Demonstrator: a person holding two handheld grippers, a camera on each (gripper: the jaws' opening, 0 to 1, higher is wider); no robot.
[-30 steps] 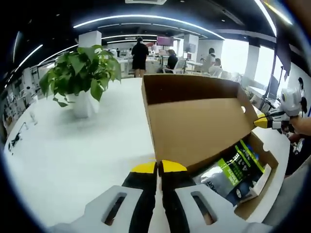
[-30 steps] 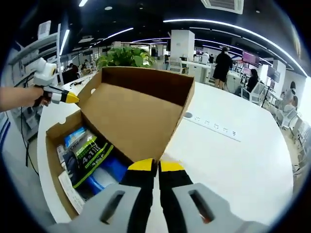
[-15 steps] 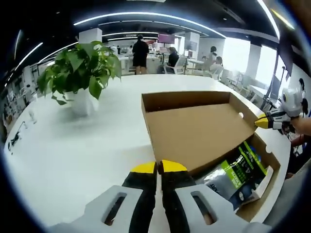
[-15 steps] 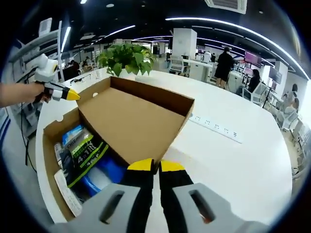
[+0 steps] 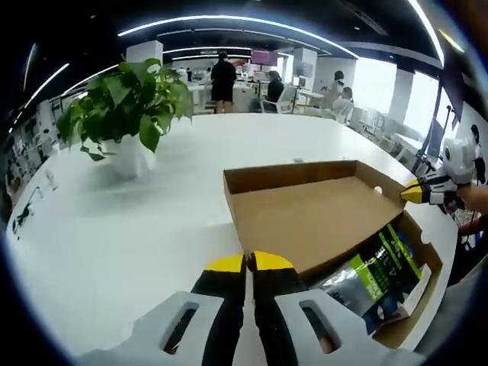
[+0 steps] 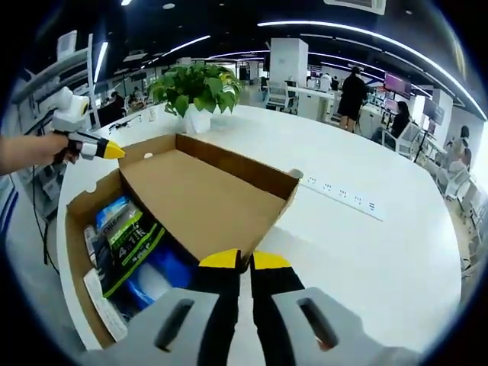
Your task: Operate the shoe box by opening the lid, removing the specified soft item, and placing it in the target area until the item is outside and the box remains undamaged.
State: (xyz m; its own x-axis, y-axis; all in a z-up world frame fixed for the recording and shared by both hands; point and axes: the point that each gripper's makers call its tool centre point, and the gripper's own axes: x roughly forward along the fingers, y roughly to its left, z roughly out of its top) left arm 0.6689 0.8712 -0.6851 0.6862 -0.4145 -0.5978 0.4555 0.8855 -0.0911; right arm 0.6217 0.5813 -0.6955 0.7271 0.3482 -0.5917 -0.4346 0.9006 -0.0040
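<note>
Open-plan office, big white table (image 5: 114,229) with a potted plant (image 5: 126,114) and a power strip (image 6: 339,198). The shoe box (image 6: 76,252) sits at the table edge, its lid (image 5: 313,217) folded back and nearly flat. Left gripper (image 5: 249,263) and right gripper (image 6: 244,261) each have yellow tips pressed together on the lid's near corners, jaws narrow, pinching cardboard. The soft item, a green-black packet (image 6: 126,240), lies inside the box on something blue. Likely step: finish laying the lid down. Best done lowering both corners evenly, no twisting, so the hinge doesn't tear; then release and reach for the packet.
</note>
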